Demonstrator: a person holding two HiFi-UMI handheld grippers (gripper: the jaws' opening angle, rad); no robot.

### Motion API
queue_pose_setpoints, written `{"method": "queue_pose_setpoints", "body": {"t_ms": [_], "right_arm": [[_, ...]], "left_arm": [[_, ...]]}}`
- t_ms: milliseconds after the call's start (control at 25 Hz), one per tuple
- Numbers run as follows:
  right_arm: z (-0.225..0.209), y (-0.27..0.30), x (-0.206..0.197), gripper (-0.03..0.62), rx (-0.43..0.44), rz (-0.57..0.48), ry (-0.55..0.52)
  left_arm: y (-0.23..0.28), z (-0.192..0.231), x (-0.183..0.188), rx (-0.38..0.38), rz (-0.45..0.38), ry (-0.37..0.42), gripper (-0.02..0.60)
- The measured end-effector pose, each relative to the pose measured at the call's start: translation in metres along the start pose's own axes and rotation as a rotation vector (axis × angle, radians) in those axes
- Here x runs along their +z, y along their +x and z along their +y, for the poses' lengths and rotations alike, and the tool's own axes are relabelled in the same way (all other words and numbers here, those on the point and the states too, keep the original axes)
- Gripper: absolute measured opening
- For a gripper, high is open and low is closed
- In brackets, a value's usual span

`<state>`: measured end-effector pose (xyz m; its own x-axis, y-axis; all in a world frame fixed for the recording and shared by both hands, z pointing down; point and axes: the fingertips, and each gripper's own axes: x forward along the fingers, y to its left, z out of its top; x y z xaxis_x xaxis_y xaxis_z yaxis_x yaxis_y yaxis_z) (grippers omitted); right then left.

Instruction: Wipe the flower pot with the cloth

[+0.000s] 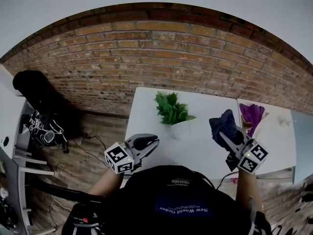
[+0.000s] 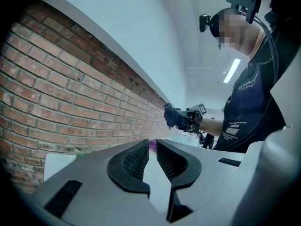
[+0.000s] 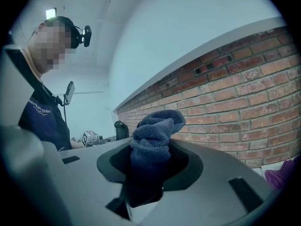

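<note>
Your left gripper (image 1: 152, 142) has its jaws nearly together, with only a thin slit between them and nothing in it. Your right gripper (image 1: 225, 134) is clamped on a bunched dark blue cloth (image 1: 222, 122) that sticks up past the jaw tips. The flower pot (image 1: 180, 129), small and white with a leafy green plant (image 1: 171, 107) in it, stands on the white table (image 1: 205, 153) between your two grippers and a little farther away, toward the brick wall (image 1: 146, 58). The left gripper hangs at the table's near left corner, and the cloth sits to the right of the pot, clear of it. You look to be at the approach step, with no wiping begun yet. Next, the cloth needs to travel left until its loose end presses against the pot's right side. The pot looks light and may slide or tip under the rub, so the left jaws would have to spread wider to brace it from the left. Keep the cloth below the leaves.
</note>
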<state>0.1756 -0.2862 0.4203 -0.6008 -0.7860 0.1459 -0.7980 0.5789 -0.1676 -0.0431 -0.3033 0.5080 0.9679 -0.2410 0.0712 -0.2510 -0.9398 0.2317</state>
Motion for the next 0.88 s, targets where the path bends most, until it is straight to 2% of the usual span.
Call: {"method": "queue_pose_setpoints", "body": {"t_ms": [160, 240, 320, 440, 520, 760, 880], "right_arm": [[-0.044, -0.009, -0.002, 0.133, 0.069, 0.011, 0.006], [-0.064, -0.012, -0.004, 0.133, 0.097, 0.014, 0.007], [-0.079, -0.013, -0.009, 0.133, 0.118, 0.015, 0.022], [-0.094, -0.01, -0.016, 0.133, 0.127, 0.016, 0.037], [-0.101, -0.006, -0.022, 0.133, 0.115, 0.016, 0.05], [-0.115, 0.0, -0.045, 0.133, 0.046, 0.059, 0.09], [-0.122, 0.002, -0.055, 0.133, 0.006, 0.09, 0.108]], "left_arm": [[0.05, 0.004, -0.015, 0.089, 0.071, 0.036, 0.078], [0.072, 0.006, -0.028, 0.122, 0.14, 0.073, 0.116], [0.09, 0.011, -0.046, 0.139, 0.235, 0.107, 0.18], [0.114, 0.019, -0.077, 0.112, 0.4, 0.182, 0.335], [0.127, 0.027, -0.099, 0.082, 0.491, 0.234, 0.376], [0.163, 0.059, -0.171, 0.0, 0.723, 0.26, 0.453], [0.18, 0.073, -0.202, -0.037, 0.823, 0.287, 0.515]]}}
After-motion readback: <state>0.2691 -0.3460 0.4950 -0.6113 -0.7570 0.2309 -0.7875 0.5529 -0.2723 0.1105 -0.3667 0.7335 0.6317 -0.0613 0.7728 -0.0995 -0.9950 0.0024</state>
